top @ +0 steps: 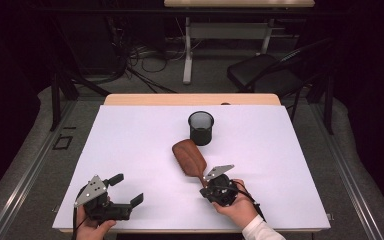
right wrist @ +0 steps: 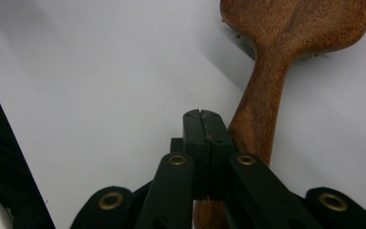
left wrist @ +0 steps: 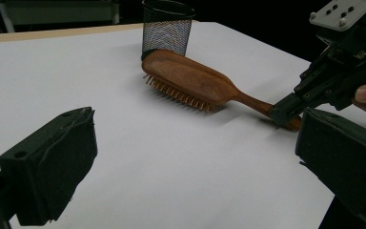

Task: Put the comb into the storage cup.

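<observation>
The wooden hairbrush (top: 189, 156) lies bristles-down on the bench (top: 130, 145) beside the mesh cup (top: 201, 128); stiff, light, best taken at its narrow handle, where the right gripper (right wrist: 204, 125) rests clenched, jaws empty. Left gripper (top: 128, 188) stands released

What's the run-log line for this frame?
left tool: open, idle | right tool: shut, over hairbrush handle, not gripping | mesh cup: upright behind brush

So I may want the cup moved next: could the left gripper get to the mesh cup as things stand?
Probably yes. The left gripper is open, and bare white table lies between it and the mesh cup; the hairbrush lies off to the side.
</observation>
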The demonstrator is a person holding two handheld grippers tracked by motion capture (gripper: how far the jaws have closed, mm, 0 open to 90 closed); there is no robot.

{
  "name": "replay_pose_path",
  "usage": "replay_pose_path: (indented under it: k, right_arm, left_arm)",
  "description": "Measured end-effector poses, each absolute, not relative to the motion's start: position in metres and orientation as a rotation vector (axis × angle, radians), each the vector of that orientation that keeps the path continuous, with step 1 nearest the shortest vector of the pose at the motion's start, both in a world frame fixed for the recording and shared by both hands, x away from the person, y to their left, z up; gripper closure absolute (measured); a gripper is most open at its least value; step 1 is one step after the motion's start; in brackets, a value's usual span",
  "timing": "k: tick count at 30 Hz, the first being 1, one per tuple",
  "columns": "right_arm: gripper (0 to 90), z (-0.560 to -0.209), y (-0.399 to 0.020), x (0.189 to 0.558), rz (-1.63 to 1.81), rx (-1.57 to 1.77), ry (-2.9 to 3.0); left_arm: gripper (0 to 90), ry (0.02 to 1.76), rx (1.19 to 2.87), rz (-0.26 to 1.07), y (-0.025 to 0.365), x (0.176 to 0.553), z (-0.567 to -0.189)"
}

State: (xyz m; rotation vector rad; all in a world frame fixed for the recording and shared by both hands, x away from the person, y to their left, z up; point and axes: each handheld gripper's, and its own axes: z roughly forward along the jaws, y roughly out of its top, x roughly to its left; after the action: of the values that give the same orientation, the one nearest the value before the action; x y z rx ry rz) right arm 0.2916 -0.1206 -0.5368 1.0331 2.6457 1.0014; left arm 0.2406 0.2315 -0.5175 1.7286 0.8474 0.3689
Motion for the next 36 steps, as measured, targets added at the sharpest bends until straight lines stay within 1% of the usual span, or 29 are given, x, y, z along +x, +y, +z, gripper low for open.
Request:
replay_pose_path:
  k: [36]
  right_arm:
    - [90.0, -0.542, -0.144, 0.306, 1.005, 1.15, 2.578]
  left_arm:
    - [0.4, 0.851, 1.727, 0.371, 0.231, 0.241, -0.519]
